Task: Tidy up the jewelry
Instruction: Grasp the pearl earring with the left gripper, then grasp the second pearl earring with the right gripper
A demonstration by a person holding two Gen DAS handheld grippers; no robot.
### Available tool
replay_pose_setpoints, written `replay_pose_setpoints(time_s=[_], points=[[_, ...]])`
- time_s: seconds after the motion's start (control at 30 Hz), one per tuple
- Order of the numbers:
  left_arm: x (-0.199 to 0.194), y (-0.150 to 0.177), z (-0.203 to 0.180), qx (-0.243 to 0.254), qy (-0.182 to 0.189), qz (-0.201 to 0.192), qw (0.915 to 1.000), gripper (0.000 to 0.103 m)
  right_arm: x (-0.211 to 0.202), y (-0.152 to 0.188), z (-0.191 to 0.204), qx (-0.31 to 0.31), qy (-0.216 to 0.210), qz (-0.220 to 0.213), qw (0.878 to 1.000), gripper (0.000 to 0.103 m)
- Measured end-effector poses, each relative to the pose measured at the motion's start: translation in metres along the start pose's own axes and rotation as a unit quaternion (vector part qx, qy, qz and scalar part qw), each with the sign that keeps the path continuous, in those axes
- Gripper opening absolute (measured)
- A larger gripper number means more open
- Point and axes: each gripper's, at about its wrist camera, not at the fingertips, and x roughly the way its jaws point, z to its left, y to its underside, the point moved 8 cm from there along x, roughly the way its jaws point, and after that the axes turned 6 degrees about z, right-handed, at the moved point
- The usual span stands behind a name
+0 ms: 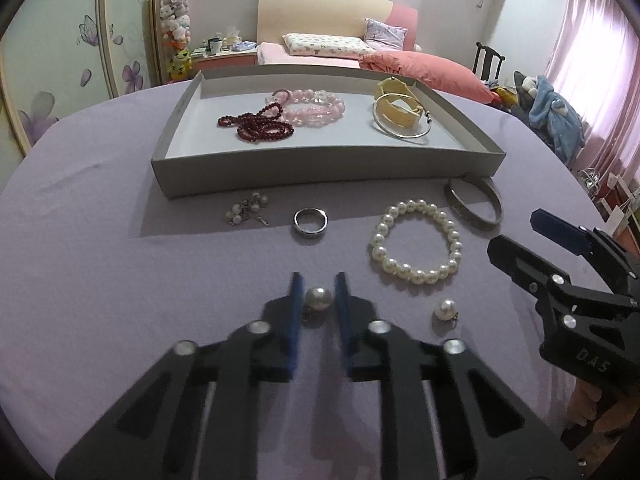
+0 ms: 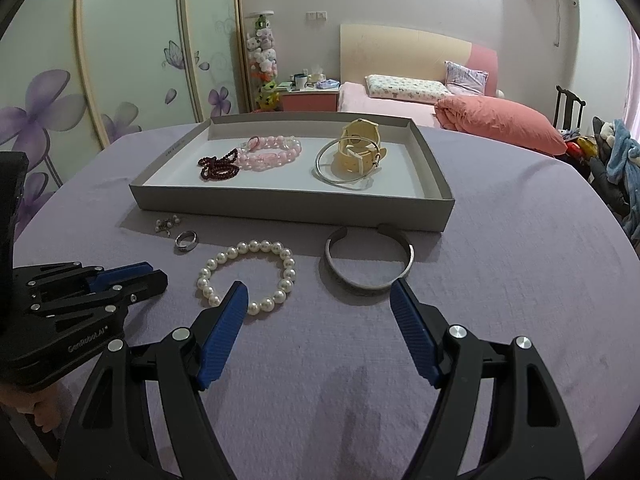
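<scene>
A grey tray [image 1: 320, 168] [image 2: 280, 210] holds a dark red bead string [image 1: 256, 122], a pink bead bracelet [image 1: 316, 108], a cream watch [image 1: 396, 114] and a thin silver bangle [image 1: 404, 132]. In front of it on the purple cloth lie a small pearl cluster [image 1: 246, 210], a silver ring [image 1: 310, 220], a pearl bracelet [image 1: 416, 240] [image 2: 248, 274] and a silver cuff [image 1: 476, 204] [image 2: 368, 264]. My left gripper [image 1: 318, 286] is partly open, its fingers either side of a single pearl [image 1: 318, 298], not closed on it. A second single pearl [image 1: 445, 310] lies to the right. My right gripper [image 2: 318, 294] is wide open and empty, above the cloth between the pearl bracelet and the cuff.
The purple-covered round table [image 2: 500, 280] stands in a bedroom. A bed with a pink pillow [image 2: 500, 124] lies behind it, a wardrobe with flower prints [image 2: 80, 100] to the left, a chair with clothes [image 1: 552, 116] at the right.
</scene>
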Motion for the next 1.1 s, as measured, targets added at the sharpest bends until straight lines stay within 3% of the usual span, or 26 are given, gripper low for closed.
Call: replay_pose_setpoints(time_s=[0.27, 0.47, 0.6, 1.1], points=[[-0.008, -0.009, 0.027, -0.034, -0.001, -0.02, 0.9992, 0.014, 0.0, 0.003, 0.007, -0.015, -0.008, 0.007, 1.0, 0.071], [-0.027, -0.024, 0.066, -0.077, -0.018, -0.051, 0.9956, 0.014, 0.003, 0.011, 0.024, -0.038, -0.039, 0.028, 0.998, 0.057], [-0.035, -0.03, 0.087, -0.1, -0.027, -0.063, 0.9927, 0.014, 0.006, 0.019, 0.04, -0.06, -0.065, 0.049, 0.995, 0.043], [-0.031, -0.029, 0.09, -0.1, -0.026, -0.059, 0.9929, 0.014, 0.012, 0.028, 0.062, -0.093, -0.083, 0.082, 0.989, 0.019]])
